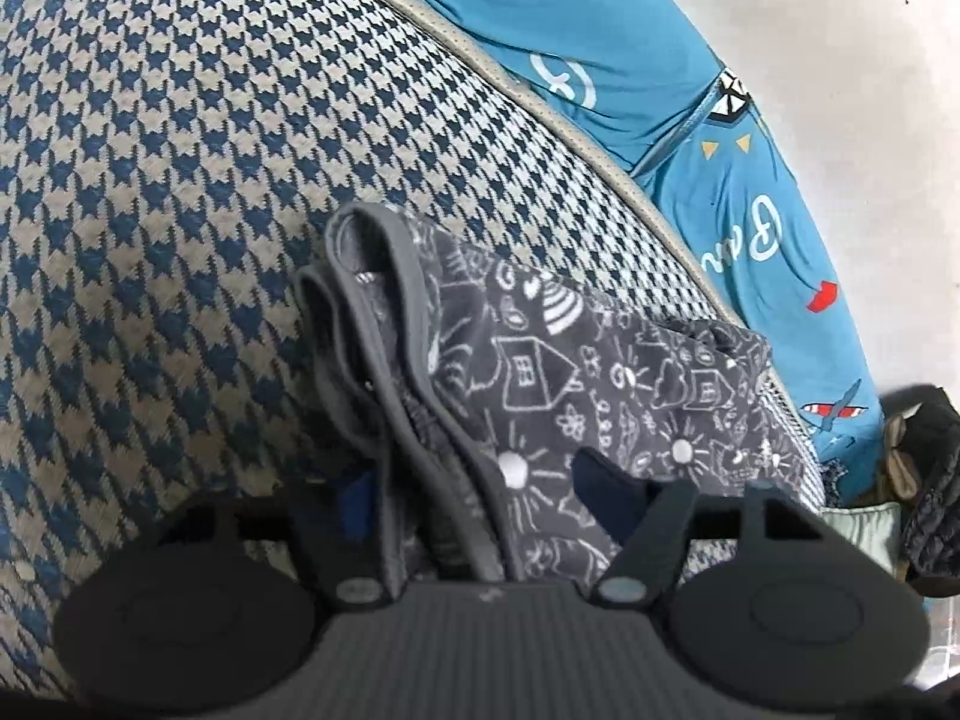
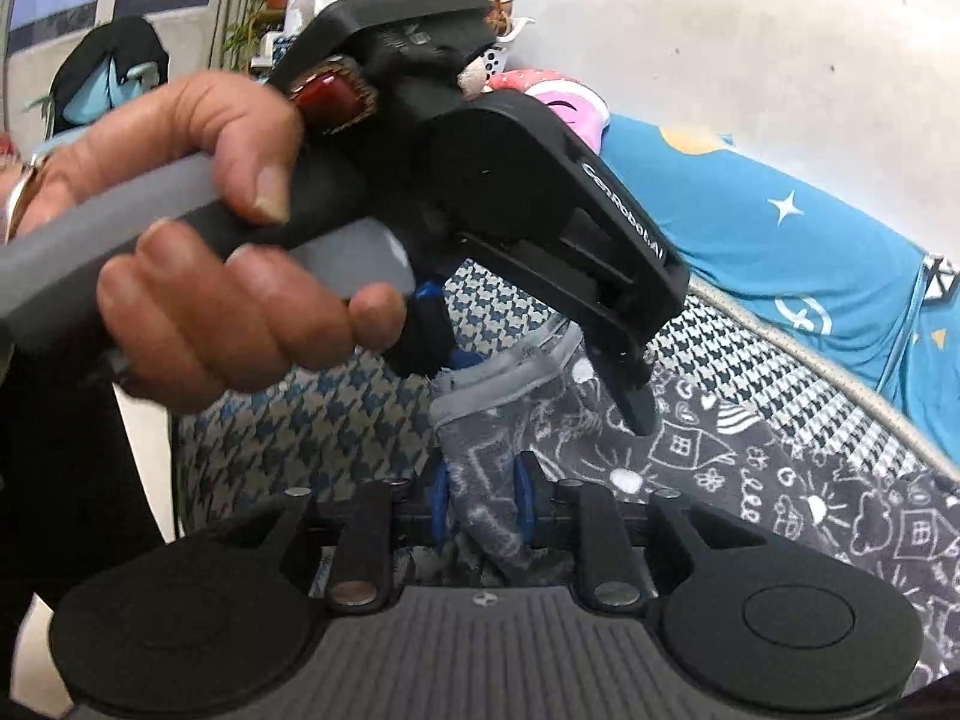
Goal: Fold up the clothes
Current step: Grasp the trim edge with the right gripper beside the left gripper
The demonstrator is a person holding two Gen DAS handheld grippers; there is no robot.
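One garment (image 1: 600, 384), dark grey fleece printed with white doodles and edged with a grey binding (image 1: 414, 324), is seen bunched in several layers on the houndstooth cushion (image 1: 150, 180), near a blue printed sheet (image 1: 648, 60) by the wall. The cloth is judged light, soft and limp, a little grippy from the nap, not fragile; sagging and unfolding are to be expected when lifted. The left gripper (image 1: 474, 480) is spread wide, with the stacked bound edges lying between its fingers, nothing pinched. In the right wrist view the right gripper (image 2: 480, 504) is clamped on a fold of the garment between blue pads (image 2: 523, 501). The left gripper is also shown there, held by a hand (image 2: 228, 252), its tip touching the fabric. The best hold is judged to be the thicker bound edges, all layers pinched together near a corner, so no layer slips out.
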